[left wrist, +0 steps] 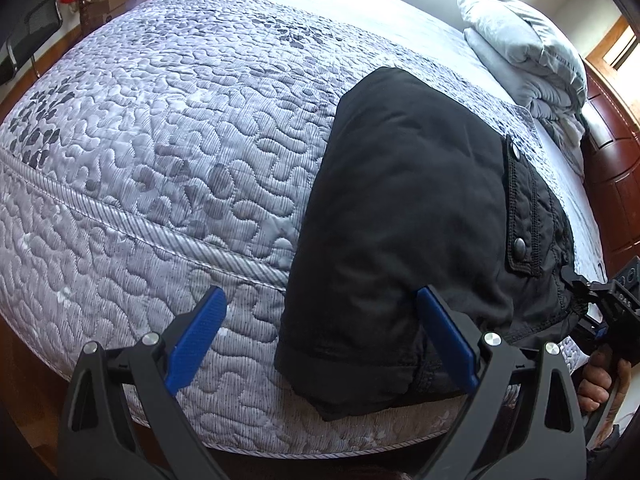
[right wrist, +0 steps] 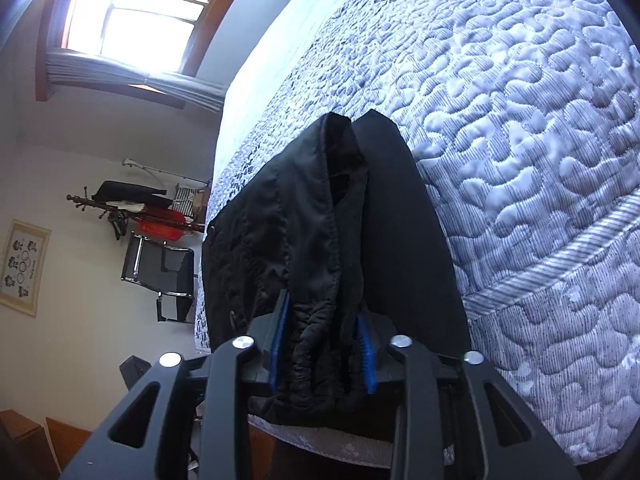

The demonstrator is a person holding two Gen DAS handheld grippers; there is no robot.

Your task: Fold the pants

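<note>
Pants (left wrist: 404, 216), black ones, are lying folded into a chunky bundle on the bed (left wrist: 160, 140), right at the near edge of the quilted grey bedspread, with one end hanging a bit over the side. You can see a pocket flap with two snap buttons (left wrist: 520, 245) along one side of the bundle.

Left gripper (left wrist: 320, 332) is spread wide with nothing in it; one blue pad sits over bare quilt, the other is over the corner of the bundle.

Right gripper (right wrist: 324, 344) has the bunched, gathered end of the pants between its blue pads (right wrist: 366, 354). They sit against the cloth on both sides, so it looks clamped on, though not squeezed flat. A person's hand (left wrist: 600, 380) shows under that gripper at the edge of the left camera view.

Further up the bed there's a folded grey duvet (left wrist: 528, 52) by the wooden headboard (left wrist: 616, 168). A window (right wrist: 132, 8) and a black chair (right wrist: 160, 276) show off to the side.
</note>
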